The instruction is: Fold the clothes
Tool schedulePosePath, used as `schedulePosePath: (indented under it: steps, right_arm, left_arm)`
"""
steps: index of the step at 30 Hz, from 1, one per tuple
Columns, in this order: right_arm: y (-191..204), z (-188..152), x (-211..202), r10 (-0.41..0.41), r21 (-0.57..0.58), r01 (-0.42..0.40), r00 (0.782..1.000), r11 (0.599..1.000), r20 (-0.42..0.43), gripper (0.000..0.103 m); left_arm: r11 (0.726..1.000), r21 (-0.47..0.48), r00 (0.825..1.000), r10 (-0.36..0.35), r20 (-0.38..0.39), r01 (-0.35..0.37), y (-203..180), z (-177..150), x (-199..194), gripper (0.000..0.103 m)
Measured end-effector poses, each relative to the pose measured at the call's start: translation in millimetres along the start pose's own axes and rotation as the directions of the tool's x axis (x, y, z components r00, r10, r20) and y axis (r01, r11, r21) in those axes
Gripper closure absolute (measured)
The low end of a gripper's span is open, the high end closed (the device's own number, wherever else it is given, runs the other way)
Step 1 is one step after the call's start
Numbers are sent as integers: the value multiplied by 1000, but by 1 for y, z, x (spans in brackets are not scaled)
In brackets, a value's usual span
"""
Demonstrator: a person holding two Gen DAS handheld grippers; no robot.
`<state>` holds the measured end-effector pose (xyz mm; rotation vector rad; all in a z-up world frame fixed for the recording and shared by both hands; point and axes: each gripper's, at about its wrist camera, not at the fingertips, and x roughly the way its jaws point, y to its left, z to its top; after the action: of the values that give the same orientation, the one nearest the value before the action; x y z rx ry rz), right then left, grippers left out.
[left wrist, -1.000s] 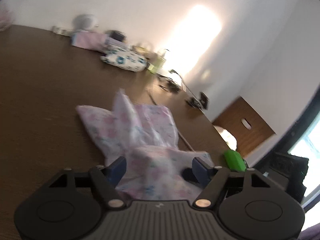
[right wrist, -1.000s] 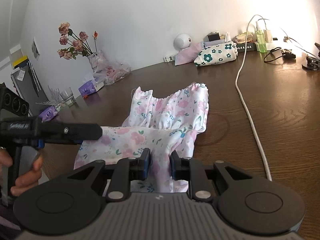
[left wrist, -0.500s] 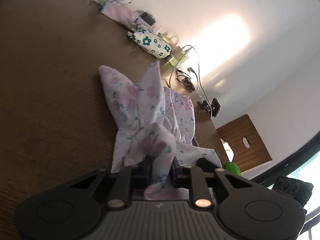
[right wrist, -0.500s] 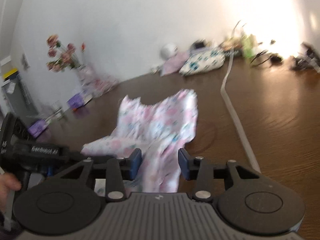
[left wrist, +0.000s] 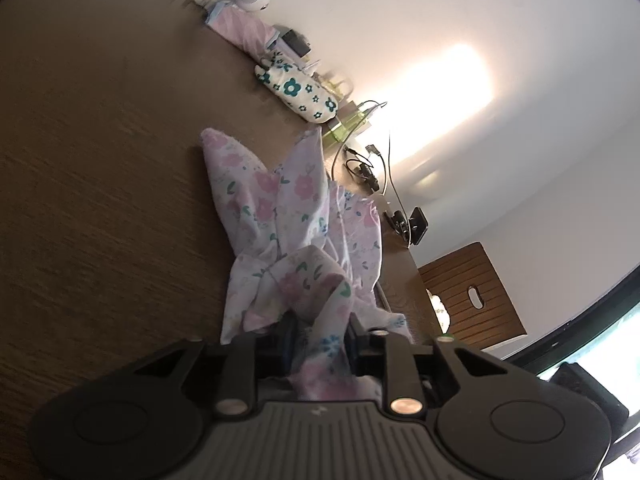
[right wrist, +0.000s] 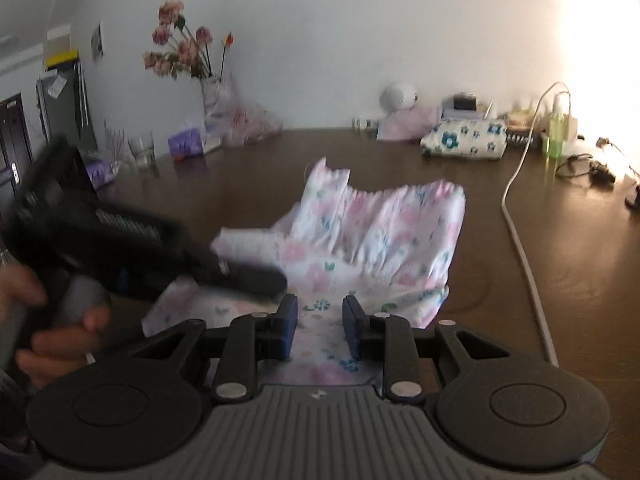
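A white garment with pink flowers (right wrist: pixel 380 236) lies crumpled on the brown table (right wrist: pixel 560 240); it also shows in the left wrist view (left wrist: pixel 280 216). My left gripper (left wrist: pixel 320 340) is shut on a bunched fold of the garment at its near edge, and the view is tilted. The left gripper also shows in the right wrist view (right wrist: pixel 256 280), held by a hand and reaching over the cloth. My right gripper (right wrist: pixel 319 322) is open, its blue pads (right wrist: pixel 289 330) apart above the garment's near hem, holding nothing.
A white cable (right wrist: pixel 520 240) runs down the table to the right of the garment. A floral pouch (right wrist: pixel 464 142), pink cloth, white round speaker (right wrist: pixel 400 96), green bottle and chargers line the back wall. A flower vase (right wrist: pixel 212 92), glass and tissue packs stand at the back left.
My left gripper went from open to shut on a fold of the garment. My right gripper let go of the hem and opened. The garment's near part has bunched up.
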<state>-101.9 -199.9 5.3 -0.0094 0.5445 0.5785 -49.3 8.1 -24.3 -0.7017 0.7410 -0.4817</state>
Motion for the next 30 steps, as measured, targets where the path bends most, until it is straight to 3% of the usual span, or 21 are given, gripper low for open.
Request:
schedulePosePath:
  steps: [2,4,7,9,10,11,13,16,20,24,30]
  right_arm:
    - [0,-3,2,4,-13,-4,1000,1000,-3,77]
    - [0,-3,2,11,-8,-11,1000,1000,-10,77]
    - [0,-6,0,13,-13,-13,1000,1000,-7,77]
    - [1,-8,-1,13,-15,-13,1000,1000,-5,77]
    - [1,-8,-1,14,-15,-14,1000,1000,-4,77]
    - [1,-8,-1,14,-14,-14,1000,1000,-4,77]
    - [1,-8,-1,15,-13,-15,1000,1000,-3,77]
    - [2,-8,-1,13,-15,-13,1000,1000,-1,77]
    - [1,-6,-6,4,-9,-3,1000,1000,31,77]
    - [-12,-3,-17,-35,74,28,994,997,101,77]
    - [-18,-7,-2,-26,91,23,999,996,29,77]
  left_arm:
    - [996,85,999,38,18,-40,-14,4,-6,65]
    - [967,230,994,94,62,-106,-39,7,-13,62]
    - [861,485,987,112,112,-153,-78,0,-14,46]
    - [801,569,982,150,111,-187,-90,-8,-2,46]
    - [797,568,979,176,105,-204,-88,-10,3,50]
    - [799,558,974,203,97,-222,-85,-12,8,66]
    - [835,479,960,269,72,-270,-69,-8,17,91]
    - [907,345,969,244,33,-240,-41,-6,15,90]
    - [916,326,972,229,48,-232,-35,-11,10,90]
    - [942,273,980,191,49,-197,-27,-9,8,89]
    - [967,215,990,133,34,-138,-17,-6,6,89]
